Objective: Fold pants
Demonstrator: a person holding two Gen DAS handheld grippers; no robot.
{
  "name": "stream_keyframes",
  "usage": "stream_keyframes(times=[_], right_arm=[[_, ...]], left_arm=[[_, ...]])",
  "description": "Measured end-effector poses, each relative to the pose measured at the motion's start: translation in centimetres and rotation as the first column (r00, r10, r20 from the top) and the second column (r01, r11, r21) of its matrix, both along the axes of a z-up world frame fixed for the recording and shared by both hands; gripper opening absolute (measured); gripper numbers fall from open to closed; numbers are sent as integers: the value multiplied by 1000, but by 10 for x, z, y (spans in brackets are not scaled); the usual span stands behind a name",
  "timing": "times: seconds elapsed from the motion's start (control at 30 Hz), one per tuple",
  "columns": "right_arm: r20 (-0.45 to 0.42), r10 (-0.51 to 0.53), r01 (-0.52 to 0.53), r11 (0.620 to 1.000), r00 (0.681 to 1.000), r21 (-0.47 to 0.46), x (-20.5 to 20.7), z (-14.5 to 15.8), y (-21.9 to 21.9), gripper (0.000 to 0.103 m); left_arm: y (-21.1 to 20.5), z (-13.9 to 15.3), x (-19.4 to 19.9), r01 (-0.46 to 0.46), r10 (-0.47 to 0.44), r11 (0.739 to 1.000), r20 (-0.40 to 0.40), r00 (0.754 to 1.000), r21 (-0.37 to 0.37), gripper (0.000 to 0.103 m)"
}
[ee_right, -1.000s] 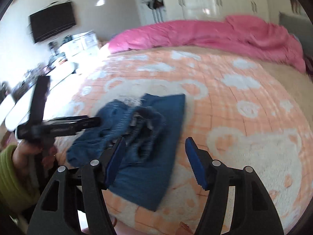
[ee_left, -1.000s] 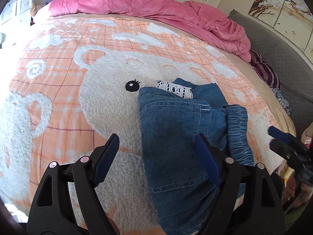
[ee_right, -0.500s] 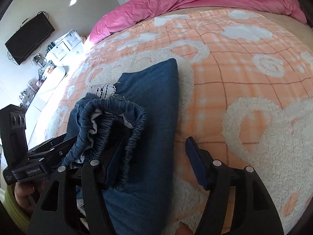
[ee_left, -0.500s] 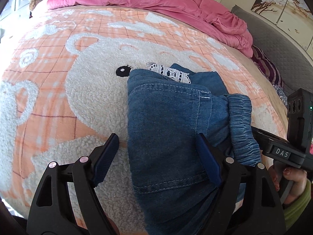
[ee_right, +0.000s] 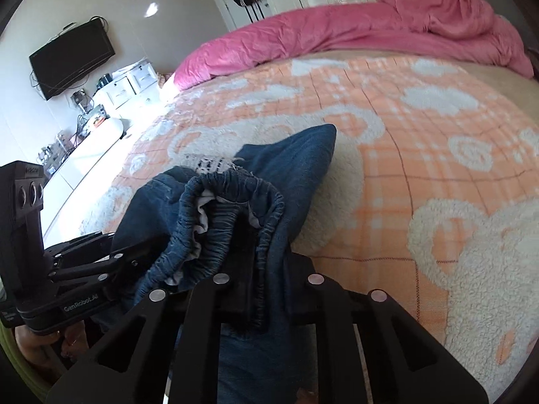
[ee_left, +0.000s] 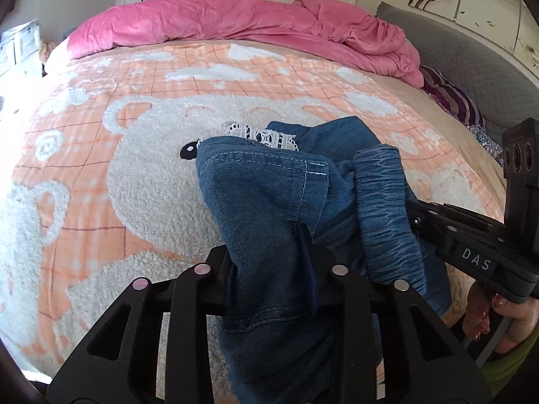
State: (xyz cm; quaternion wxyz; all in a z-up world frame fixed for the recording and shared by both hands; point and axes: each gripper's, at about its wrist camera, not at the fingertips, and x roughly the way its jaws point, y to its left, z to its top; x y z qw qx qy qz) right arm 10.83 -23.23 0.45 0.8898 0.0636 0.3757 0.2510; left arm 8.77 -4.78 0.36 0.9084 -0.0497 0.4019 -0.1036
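Note:
Small blue denim pants [ee_left: 266,195] with a white lace trim [ee_left: 259,134] lie bunched near the front edge of the bed. My left gripper [ee_left: 269,266] is shut on the denim at its left side. My right gripper [ee_right: 266,279] is shut on the elastic waistband [ee_right: 232,215]. The waistband also shows in the left wrist view [ee_left: 384,208], with the right gripper [ee_left: 471,256] beside it. The left gripper [ee_right: 77,276] shows at the left of the right wrist view. The fabric hides both grippers' fingertips.
An orange and white bear-pattern blanket [ee_left: 134,155] covers the bed. A pink duvet [ee_left: 235,20] is heaped at the far end. A grey sofa [ee_left: 471,54] stands to the right. A television [ee_right: 70,60] and white drawers [ee_right: 131,84] stand at the left.
Both grippers were open around the pants and have shut on the denim. The pants are now pulled up into a bunch.

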Motion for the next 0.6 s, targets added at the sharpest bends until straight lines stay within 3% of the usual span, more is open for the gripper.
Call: stream_keyframes(times=[0.2, 0.6], right_arm=[[77, 19, -16, 999, 997, -38, -5, 20, 12, 11], [123, 14, -11, 1000, 992, -28, 28, 53, 23, 11]], left_arm=[[7, 15, -2, -8, 9, 998, 5, 1000, -62, 20], [11, 52, 27, -33, 34, 999, 51, 998, -22, 20]])
